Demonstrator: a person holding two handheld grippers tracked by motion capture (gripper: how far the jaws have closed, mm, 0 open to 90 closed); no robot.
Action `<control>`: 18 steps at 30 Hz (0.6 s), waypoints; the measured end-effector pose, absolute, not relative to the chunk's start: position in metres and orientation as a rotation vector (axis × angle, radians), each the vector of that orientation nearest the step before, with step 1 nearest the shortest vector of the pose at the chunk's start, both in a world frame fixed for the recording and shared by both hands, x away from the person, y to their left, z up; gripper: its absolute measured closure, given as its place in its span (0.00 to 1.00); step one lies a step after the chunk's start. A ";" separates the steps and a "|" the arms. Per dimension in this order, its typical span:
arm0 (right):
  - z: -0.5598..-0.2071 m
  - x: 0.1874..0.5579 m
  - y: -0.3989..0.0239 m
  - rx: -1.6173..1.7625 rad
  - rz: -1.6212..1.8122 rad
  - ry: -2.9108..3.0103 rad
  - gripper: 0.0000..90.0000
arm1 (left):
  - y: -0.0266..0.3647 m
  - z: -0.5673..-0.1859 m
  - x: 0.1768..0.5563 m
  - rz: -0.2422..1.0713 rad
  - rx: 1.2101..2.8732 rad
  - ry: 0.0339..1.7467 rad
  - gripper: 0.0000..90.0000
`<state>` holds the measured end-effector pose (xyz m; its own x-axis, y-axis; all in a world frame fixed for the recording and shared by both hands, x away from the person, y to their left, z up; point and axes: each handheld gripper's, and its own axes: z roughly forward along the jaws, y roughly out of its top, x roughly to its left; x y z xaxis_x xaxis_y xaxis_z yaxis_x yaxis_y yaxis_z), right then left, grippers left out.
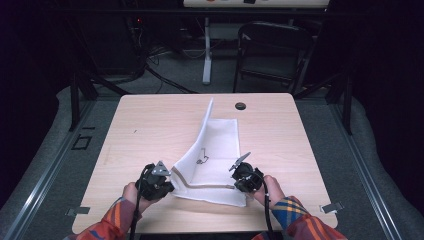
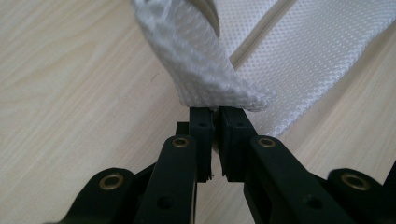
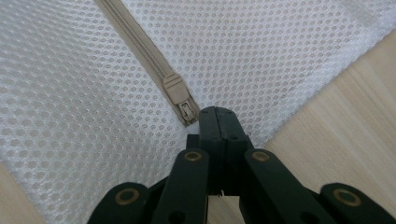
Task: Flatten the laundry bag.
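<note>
Judging from the grips, a zipper is being worked: the left hand-held gripper [image 2: 215,112] is clamped on a bunched corner of the white mesh bag [image 1: 220,150], the right hand-held gripper [image 3: 218,116] closed at the zipper slider [image 3: 180,95]. Beyond both, bare worktop [image 1: 150,125] is left for pulling.

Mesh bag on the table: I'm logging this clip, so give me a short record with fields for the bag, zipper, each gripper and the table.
bag: white mesh bag, lying on the table, left edge lifted and folded up
zipper: beige slider right by the right gripper's jaw tips
left gripper: shut on the bag's bunched edge
right gripper: shut, jaw tips down on the mesh beside the slider; whether it pinches anything is unclear
table: light wood, dark round cap near the far edge
</note>
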<state>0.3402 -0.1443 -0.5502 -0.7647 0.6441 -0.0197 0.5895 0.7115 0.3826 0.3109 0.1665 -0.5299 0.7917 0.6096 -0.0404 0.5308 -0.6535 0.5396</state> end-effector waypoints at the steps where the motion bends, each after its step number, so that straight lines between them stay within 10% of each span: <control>1: -0.550 0.340 -0.145 1.003 0.542 2.764 1.00 | 0.166 -0.531 0.311 0.186 2.448 0.845 0.94; 18: -0.551 0.342 -0.152 0.979 0.580 2.784 1.00 | 0.164 -0.538 0.310 0.101 2.514 0.840 0.90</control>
<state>0.3421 -0.1525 -0.5509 -0.7803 0.6254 0.0013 0.5739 0.7153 0.3988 0.3102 0.1636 -0.5377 0.8084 0.5830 -0.0811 0.5474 -0.6939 0.4678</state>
